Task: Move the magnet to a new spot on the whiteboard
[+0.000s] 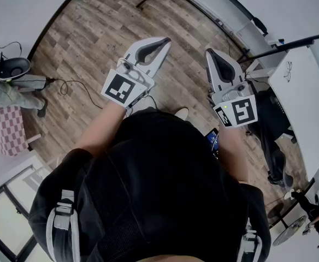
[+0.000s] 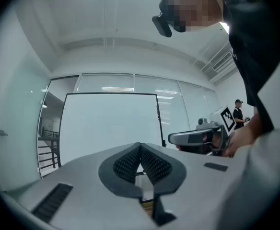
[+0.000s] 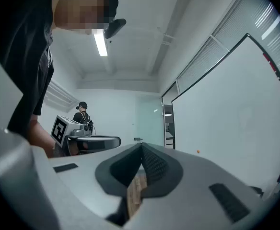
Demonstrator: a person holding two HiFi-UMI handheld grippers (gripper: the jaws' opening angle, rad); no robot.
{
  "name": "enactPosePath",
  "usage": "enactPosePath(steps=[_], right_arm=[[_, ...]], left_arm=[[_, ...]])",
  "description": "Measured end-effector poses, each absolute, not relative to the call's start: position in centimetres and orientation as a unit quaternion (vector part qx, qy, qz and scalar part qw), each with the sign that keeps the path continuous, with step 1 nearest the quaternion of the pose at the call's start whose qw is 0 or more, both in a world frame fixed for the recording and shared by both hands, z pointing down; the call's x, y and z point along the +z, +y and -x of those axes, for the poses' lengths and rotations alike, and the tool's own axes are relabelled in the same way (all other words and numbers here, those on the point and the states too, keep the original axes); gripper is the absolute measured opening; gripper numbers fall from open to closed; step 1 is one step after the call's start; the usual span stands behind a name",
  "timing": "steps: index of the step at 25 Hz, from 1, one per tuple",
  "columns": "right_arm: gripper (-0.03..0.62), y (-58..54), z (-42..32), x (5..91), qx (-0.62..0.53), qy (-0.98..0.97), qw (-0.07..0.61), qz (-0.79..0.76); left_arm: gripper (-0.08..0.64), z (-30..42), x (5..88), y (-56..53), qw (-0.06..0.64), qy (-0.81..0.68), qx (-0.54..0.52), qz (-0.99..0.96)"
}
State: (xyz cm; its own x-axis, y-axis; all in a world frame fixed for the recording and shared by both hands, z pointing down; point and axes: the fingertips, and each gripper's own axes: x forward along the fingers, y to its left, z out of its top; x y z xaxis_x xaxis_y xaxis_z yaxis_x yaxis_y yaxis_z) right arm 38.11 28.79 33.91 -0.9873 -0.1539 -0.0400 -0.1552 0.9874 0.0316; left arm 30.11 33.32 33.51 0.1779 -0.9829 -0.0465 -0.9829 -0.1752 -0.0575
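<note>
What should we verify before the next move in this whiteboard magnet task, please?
1. Magnet found: cannot tell; a small orange dot on the whiteboard may be it.
2. Right gripper ready to take it: not ok; jaws together, nothing between them.
3. Left gripper empty: ok; jaws together on nothing.
4. Right gripper at the whiteboard: not ok; it is apart from it, with the whiteboard off to its right.
5. Bystander away from the whiteboard: ok.

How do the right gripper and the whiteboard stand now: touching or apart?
Apart. The head view shows the right gripper, jaws shut, well left of the whiteboard, a clear gap between them.
</note>
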Motion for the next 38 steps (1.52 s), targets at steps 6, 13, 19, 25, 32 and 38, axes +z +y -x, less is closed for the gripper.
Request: enactPosePath(steps=[6, 13, 19, 25, 32, 38], right_arm=[[-0.006, 30.6, -38.8, 34.7, 0.03, 0.997, 0.01, 0.075], [-0.005, 32.2, -40.6, 34.7, 0.01, 0.998, 0.031, 0.058], [-0.005, 32.4, -43.0, 35.3, 0.007, 0.999, 0.025, 0.04], [-0.005, 31.7, -44.8, 35.5, -0.002, 1.0, 0.023, 0.022], [-0.005, 30.9, -44.1, 36.0, -0.009, 1.0, 0.02, 0.017], [-0.005, 30.5, -40.1, 36.3, -0.005, 1.0, 0.01, 0.018]], left_arm=[[0.003, -31.2, 34.5, 34.7, 0.038, 0.635, -0.002, 0.771], [0.003, -33.1, 35.2, 36.3, 0.023, 0.637, 0.0, 0.771], [0.003, -35.9, 35.6, 36.4, 0.025, 0.642, -0.004, 0.767], [0.003, -38.7, 35.1, 35.9, 0.033, 0.649, -0.004, 0.76], [0.003, -38.1, 35.4, 35.4, 0.032, 0.656, -0.006, 0.754], [0.003, -33.8, 35.8, 34.6, 0.022, 0.655, -0.002, 0.755]])
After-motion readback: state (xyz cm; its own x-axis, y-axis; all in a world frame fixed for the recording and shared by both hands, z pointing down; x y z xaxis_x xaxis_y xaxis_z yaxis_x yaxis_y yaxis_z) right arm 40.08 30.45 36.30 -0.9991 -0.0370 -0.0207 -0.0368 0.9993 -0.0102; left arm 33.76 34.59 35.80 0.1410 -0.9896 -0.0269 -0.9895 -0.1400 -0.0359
